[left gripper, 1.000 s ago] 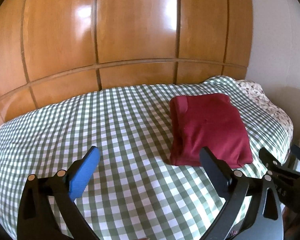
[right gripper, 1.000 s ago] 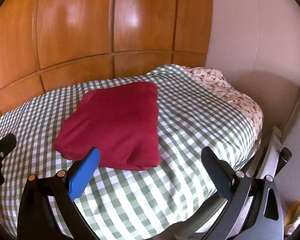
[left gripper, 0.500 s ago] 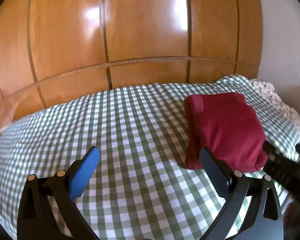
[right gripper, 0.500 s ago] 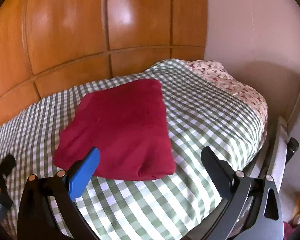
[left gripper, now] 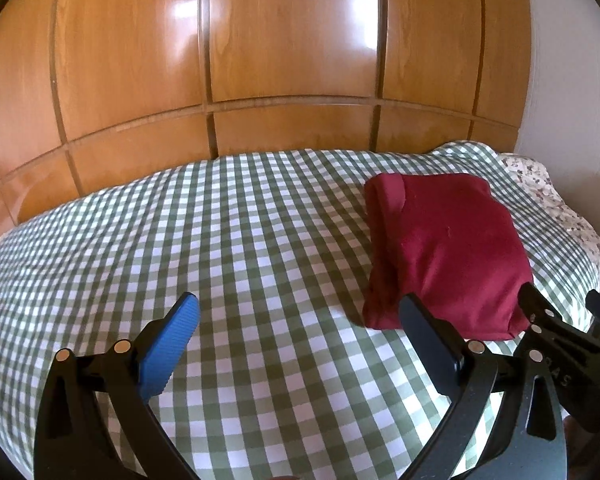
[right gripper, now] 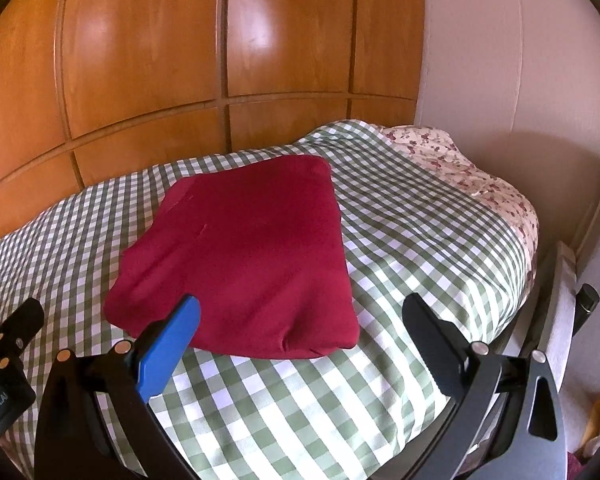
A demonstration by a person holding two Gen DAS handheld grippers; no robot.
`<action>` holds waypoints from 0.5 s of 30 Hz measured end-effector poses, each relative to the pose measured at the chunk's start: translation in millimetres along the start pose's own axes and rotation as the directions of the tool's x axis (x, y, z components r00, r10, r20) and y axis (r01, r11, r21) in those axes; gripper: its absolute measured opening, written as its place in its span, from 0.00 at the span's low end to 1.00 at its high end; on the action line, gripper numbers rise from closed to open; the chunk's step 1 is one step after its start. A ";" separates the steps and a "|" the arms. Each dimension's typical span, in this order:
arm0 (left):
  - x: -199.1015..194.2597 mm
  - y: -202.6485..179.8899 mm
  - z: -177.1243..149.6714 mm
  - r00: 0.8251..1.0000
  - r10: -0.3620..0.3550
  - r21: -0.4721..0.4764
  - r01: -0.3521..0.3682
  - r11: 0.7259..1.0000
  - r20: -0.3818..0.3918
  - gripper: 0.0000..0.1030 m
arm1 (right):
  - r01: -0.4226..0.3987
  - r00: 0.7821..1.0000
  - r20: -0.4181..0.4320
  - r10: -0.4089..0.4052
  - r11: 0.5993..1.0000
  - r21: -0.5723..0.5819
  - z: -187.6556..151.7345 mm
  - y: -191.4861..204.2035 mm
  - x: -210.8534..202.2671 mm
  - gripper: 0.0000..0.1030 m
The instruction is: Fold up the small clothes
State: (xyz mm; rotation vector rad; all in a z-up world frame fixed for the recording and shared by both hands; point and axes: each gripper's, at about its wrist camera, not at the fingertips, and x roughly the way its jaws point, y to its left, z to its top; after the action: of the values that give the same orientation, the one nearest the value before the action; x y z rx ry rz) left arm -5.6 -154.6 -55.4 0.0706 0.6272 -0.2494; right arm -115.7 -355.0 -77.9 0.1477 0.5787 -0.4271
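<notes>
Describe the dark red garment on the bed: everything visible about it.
The dark red garment is a soft, plain, matte fabric piece, folded into a thick, roughly rectangular bundle with rounded corners. A folded edge band runs along its left side in the left wrist view, and a faint seam crosses its top. It lies flat on the green-and-white checked bedcover, near the floral-print end of the bed. Nothing grips it: both grippers are open and hold nothing; the right gripper is just in front of its near edge.
</notes>
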 end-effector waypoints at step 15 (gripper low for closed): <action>-12.2 -1.3 -2.4 1.000 -0.013 0.002 0.013 1.000 0.019 0.96 | -0.011 1.000 0.017 0.011 1.000 -0.006 0.1 0.6 -8.3 0.98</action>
State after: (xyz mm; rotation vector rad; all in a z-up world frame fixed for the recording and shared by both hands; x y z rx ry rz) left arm -16.8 -152.9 -50.1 0.0661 0.6083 -0.2627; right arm -121.7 -351.6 -73.1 0.1412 0.5619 -0.4152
